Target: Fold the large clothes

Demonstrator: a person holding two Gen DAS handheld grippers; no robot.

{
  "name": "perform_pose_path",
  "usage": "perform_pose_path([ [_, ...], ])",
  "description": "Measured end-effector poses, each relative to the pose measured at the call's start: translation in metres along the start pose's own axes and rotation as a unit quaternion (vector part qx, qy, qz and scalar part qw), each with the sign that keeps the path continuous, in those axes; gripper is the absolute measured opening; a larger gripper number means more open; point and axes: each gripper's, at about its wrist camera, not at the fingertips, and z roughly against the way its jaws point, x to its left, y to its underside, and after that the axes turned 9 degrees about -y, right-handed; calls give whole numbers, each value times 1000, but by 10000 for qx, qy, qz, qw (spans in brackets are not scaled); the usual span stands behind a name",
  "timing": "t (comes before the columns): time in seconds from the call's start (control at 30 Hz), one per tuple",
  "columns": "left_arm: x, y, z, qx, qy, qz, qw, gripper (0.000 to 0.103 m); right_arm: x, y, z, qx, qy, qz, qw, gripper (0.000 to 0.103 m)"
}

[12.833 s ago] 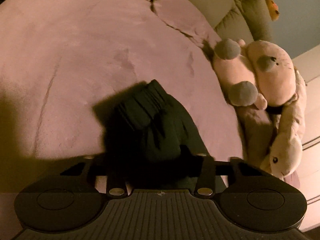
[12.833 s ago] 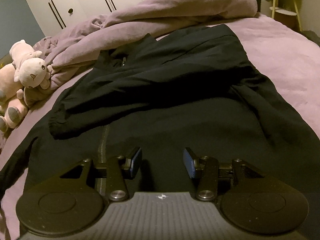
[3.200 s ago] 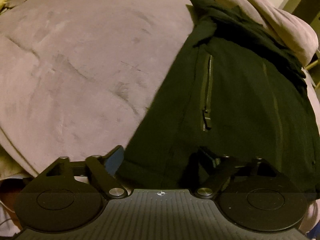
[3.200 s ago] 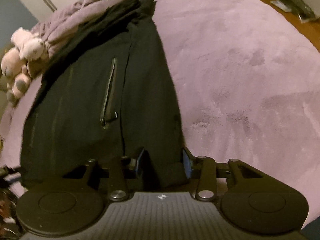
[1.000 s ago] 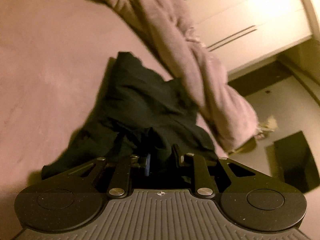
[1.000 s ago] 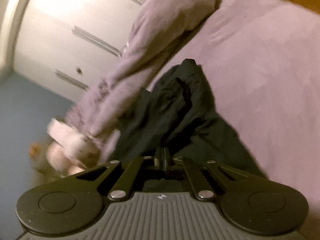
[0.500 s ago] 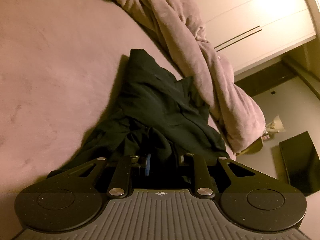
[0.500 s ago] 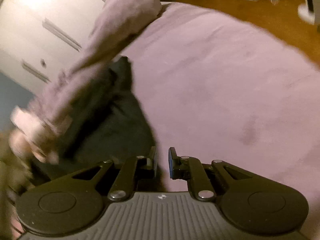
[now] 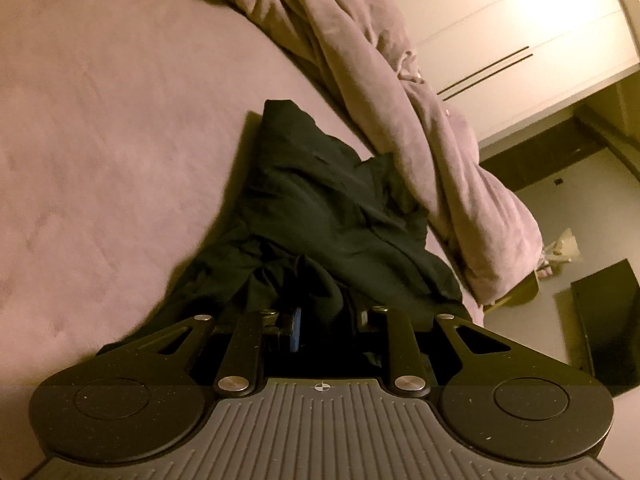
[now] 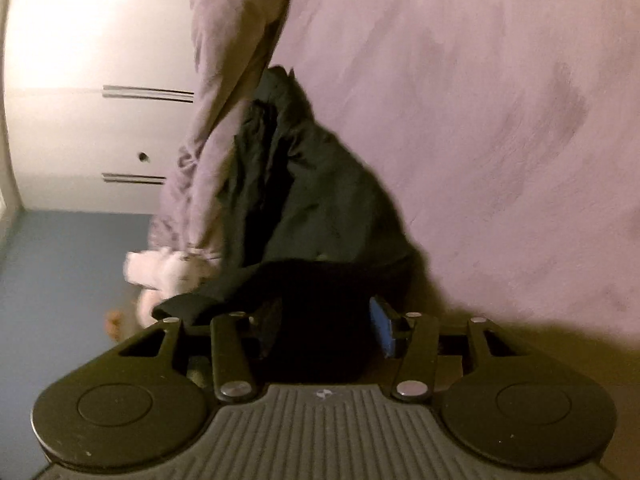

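Note:
A black jacket [image 9: 320, 208] lies crumpled on the purple bed cover [image 9: 100, 140], next to a rolled blanket. My left gripper [image 9: 328, 320] is shut on a bunched fold of the jacket at its near end. In the right wrist view the jacket [image 10: 320, 200] runs away from me in a heap. My right gripper [image 10: 324, 326] has its jaws opening, with dark jacket cloth lying loose between them. The blue pad [image 10: 380, 328] on its right side is bare, and the cloth hides much of the left pad.
A rolled purple blanket [image 9: 400, 100] runs along the bed's far edge beside the jacket. Behind it stand white wardrobe doors [image 9: 520, 20]. A pale plush toy [image 10: 160, 272] lies past the blanket. A dark box [image 9: 600, 320] stands on the floor beyond the bed edge.
My right gripper went from shut to wide apart and swung over the jacket's near end, so cloth now lies between its jaws. The left gripper kept its hold and barely moved.

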Motion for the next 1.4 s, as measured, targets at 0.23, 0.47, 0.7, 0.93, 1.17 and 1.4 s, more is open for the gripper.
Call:
perform_pose_path([
  [0.23,0,-1,-3,14,-23,-15,10000,24,-21,-3,-13,-228,-385,-1196,9918,52],
  [0.47,-3,-2,-3,13,-35,-155,9999,24,-11,-5,7,-592,-101,-958,9936,53],
  [0.7,-7,0,-7,-25,-77,-182,9998,24,-18,-6,-18,-129,-292,-1362,9902,53],
  [0.93,-17,-17,-13,-167,-252,-288,9991,24,27,-21,-71,-166,-517,-340,9979,10],
  [1.17,-13,-53,-40,-576,-441,223,9971,26,81,-104,-142,-866,-233,449,9950,10],
  [1.4,-35,-59,-45,-780,-954,-969,9876,33,114,-113,-175,-1537,1229,2286,9534,25],
])
